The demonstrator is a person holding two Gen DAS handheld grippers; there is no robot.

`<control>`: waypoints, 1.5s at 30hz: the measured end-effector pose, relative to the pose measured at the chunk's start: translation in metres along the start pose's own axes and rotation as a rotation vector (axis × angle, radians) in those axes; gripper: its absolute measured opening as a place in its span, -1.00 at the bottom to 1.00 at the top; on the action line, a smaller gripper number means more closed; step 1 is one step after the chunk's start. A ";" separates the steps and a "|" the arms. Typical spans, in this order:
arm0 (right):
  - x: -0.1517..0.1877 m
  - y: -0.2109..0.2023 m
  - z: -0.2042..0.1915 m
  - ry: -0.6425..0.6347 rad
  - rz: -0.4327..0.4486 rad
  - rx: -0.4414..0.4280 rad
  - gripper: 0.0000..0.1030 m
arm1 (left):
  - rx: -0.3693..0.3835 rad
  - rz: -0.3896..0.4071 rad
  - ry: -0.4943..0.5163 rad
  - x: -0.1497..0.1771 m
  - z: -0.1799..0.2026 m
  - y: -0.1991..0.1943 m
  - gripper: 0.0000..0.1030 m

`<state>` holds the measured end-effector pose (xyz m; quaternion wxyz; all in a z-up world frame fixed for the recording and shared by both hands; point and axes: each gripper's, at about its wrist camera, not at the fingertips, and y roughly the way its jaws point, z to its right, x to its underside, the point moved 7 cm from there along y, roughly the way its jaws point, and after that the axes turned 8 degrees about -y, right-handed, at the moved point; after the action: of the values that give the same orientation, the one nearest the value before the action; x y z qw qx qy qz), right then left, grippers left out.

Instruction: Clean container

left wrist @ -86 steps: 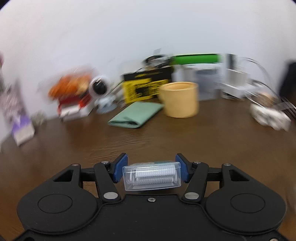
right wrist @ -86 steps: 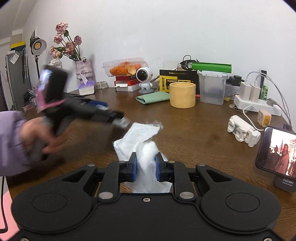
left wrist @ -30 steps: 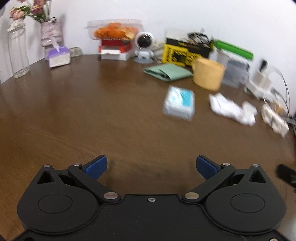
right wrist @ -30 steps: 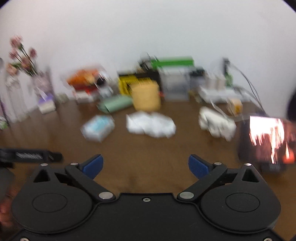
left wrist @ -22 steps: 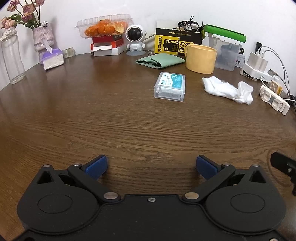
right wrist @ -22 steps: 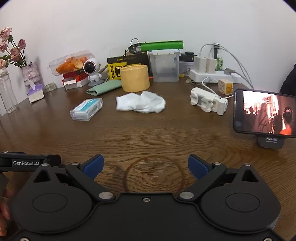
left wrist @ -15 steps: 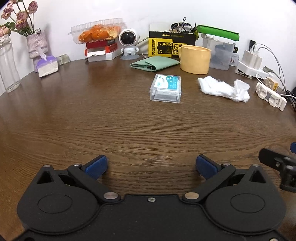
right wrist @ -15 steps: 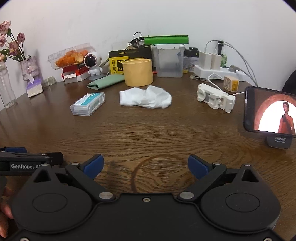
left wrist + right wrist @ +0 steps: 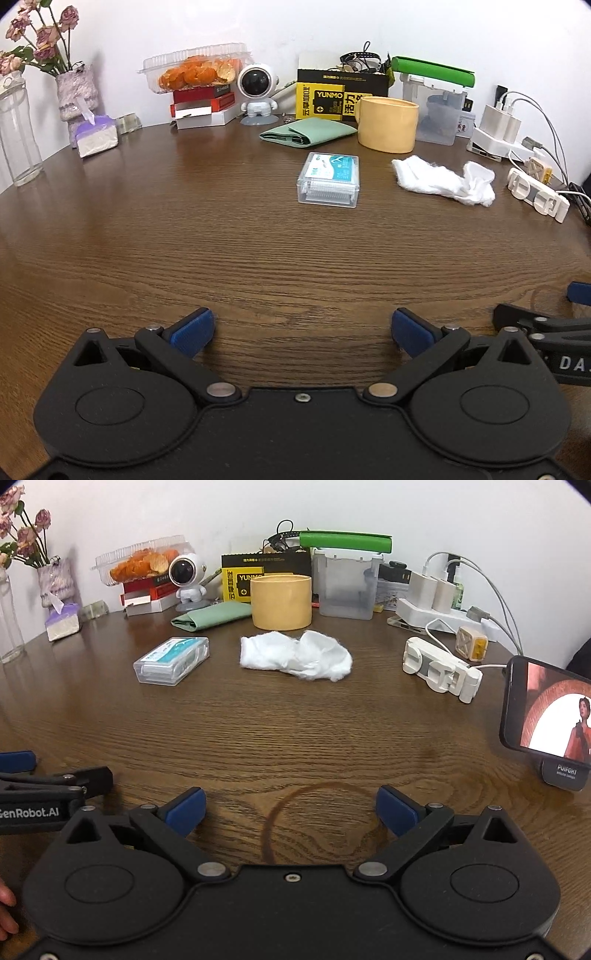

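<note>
left tool [image 9: 301,330] wide open, empty | right tool [image 9: 291,808] same | container [image 9: 328,180], wipe [image 9: 295,660] released onto table since earlier

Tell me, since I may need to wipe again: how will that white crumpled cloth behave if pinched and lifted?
The white cloth lies bunched and wrinkled on the table, so it is probably floppy and would drape. It looks thin and fluffy, likely very light. Pushed, it would likely bunch up rather than slide whole.

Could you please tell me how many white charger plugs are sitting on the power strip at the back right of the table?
2. Both white charger plugs stand side by side on the white power strip: one on the left, one on the right. Others may be hidden behind them.
</note>
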<state>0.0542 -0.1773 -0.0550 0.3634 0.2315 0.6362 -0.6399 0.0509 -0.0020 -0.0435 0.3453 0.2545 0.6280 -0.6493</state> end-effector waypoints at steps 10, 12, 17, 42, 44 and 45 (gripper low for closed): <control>-0.003 0.001 -0.009 0.008 -0.004 0.014 0.96 | -0.001 0.002 0.000 -0.002 -0.006 0.002 1.00; -0.003 0.002 -0.010 0.002 -0.004 0.005 0.97 | 0.005 0.002 0.004 -0.002 -0.007 0.002 1.00; -0.004 0.003 -0.010 -0.004 -0.005 -0.005 0.99 | 0.013 0.001 0.010 -0.003 -0.007 0.003 1.00; -0.004 0.003 -0.010 -0.005 -0.006 -0.009 1.00 | 0.011 0.001 0.008 -0.002 -0.008 0.003 1.00; -0.004 0.003 -0.010 -0.005 -0.006 -0.009 1.00 | 0.011 0.001 0.008 -0.002 -0.008 0.003 1.00; -0.004 0.003 -0.010 -0.005 -0.006 -0.009 1.00 | 0.011 0.001 0.008 -0.002 -0.008 0.003 1.00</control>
<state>0.0575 -0.1664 -0.0552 0.3642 0.2261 0.6390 -0.6387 0.0537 0.0059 -0.0441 0.3418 0.2590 0.6258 -0.6515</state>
